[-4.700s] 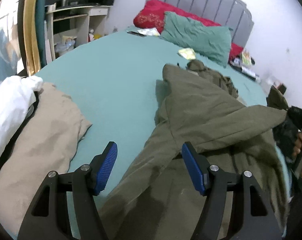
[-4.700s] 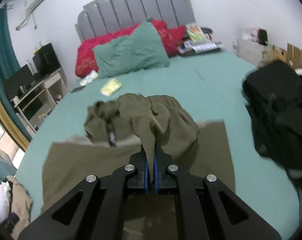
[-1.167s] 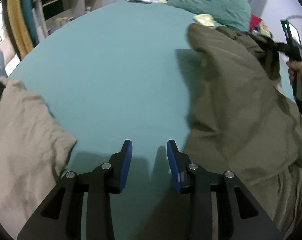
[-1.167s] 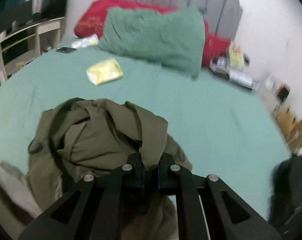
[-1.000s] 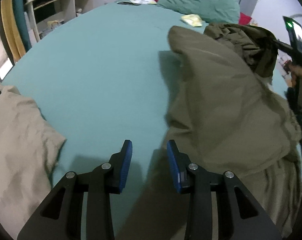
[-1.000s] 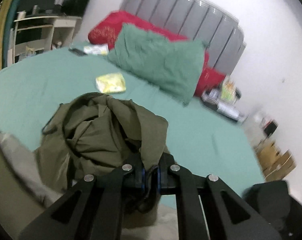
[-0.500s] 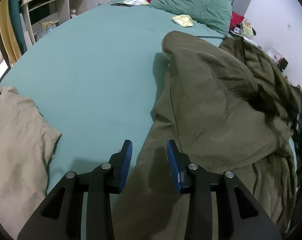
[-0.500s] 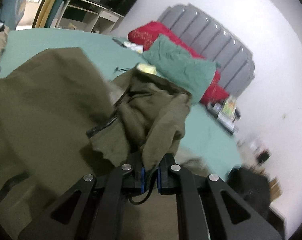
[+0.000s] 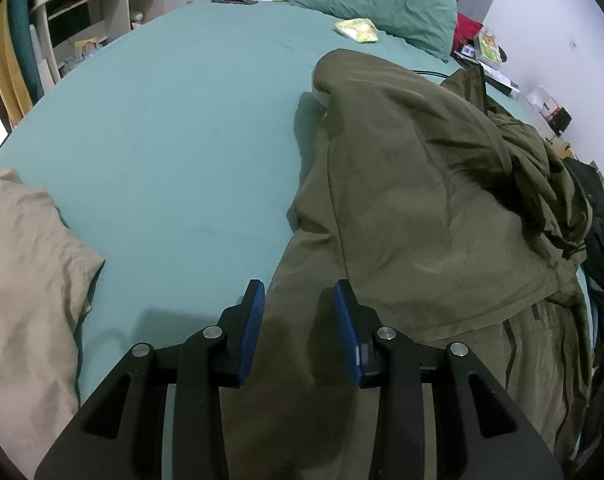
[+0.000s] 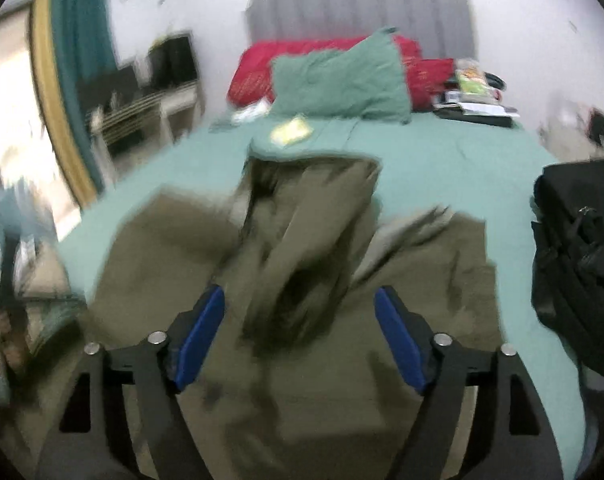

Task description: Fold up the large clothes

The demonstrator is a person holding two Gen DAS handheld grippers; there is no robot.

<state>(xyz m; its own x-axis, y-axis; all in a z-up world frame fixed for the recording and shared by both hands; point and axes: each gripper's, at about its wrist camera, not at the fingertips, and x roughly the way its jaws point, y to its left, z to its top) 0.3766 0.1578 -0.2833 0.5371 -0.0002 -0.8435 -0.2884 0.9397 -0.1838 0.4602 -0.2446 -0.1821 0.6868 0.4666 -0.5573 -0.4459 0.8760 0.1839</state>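
Olive jacket (image 9: 414, 200) heaped on the bed (image 9: 173, 120), filling centre and right of frame, left hand-held gripper (image 9: 297, 320) parted over its lower edge, right hand-held gripper (image 10: 299, 332) wide apart above its middle, gripping nothing.

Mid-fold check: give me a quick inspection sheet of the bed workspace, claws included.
Surface: teal bedsheet, mostly bare on the left side.
Job's things: olive jacket spread on the sheet, upper part folded over and bunched toward its right side.
Clutter: beige garment at near left; black bag at right; yellow packet near the green pillow; red pillow; papers by the headboard.
Claws: left claw open, over the jacket's left edge, holding nothing; right claw wide open above the jacket, empty.
Cables: thin black cord beyond the jacket.
Surroundings: grey headboard, shelf unit, white walls.
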